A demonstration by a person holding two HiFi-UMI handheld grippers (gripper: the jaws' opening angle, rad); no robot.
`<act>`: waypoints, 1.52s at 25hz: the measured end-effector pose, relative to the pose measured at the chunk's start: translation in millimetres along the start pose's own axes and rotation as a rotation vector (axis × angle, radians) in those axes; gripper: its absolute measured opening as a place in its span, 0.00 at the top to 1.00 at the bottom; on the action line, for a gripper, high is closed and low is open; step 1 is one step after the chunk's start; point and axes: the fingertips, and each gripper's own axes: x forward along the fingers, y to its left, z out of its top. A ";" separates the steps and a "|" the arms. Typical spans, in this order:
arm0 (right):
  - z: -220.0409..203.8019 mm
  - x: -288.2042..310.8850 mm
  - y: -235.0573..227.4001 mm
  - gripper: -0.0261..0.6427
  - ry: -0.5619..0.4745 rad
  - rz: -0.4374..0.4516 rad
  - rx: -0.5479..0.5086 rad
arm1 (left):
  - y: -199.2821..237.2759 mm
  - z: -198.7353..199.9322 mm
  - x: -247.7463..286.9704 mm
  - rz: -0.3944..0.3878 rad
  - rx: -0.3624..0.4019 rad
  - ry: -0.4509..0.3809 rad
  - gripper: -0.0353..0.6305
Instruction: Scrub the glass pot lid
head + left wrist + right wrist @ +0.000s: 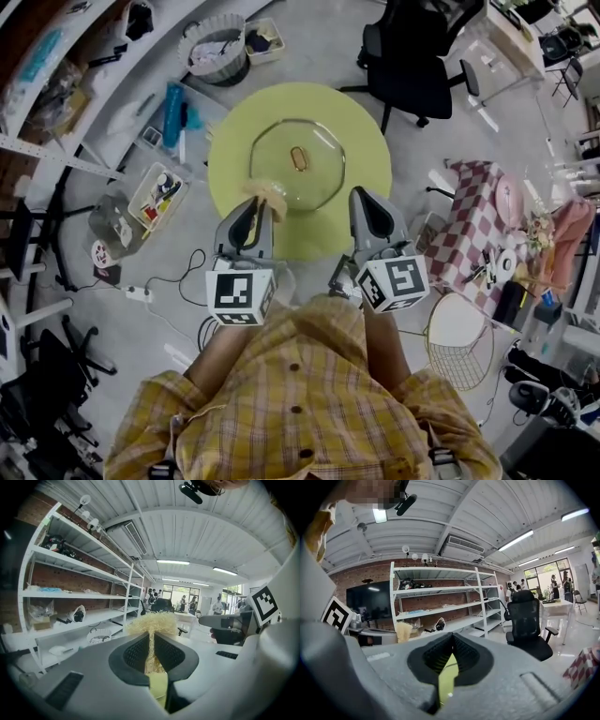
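Observation:
The glass pot lid (298,165), clear with a small brass-coloured handle, lies flat at the middle of a round yellow-green table (366,141). My left gripper (253,204) hovers over the table's near edge, just short of the lid's rim, shut on a straw-coloured fibrous scrubber (266,193). In the left gripper view the scrubber (152,623) sticks up between the shut left gripper (151,641) pads. My right gripper (367,199) is beside it, near the lid's right front rim. Its jaws meet in the right gripper view, with the right gripper (452,644) holding nothing.
A black office chair (412,70) stands behind the table. A round basket (217,47) and white shelving (56,103) are at the left, a tray of small items (159,192) on the floor. A checked-cloth table (478,230) and a white wire basket (459,342) sit at the right.

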 end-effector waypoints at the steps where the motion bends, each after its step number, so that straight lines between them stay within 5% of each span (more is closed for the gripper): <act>1: -1.8 5.9 -3.6 0.97 0.006 -0.004 0.002 | 2.6 -0.3 4.9 -0.002 0.001 0.005 0.90; 13: -31.7 60.8 -39.6 0.97 0.086 0.015 0.035 | 24.1 -31.5 44.1 0.053 -0.026 0.090 0.90; 38: -189.1 152.3 -147.2 0.96 0.433 0.012 0.110 | 42.4 -138.0 140.8 0.171 -0.050 0.265 0.90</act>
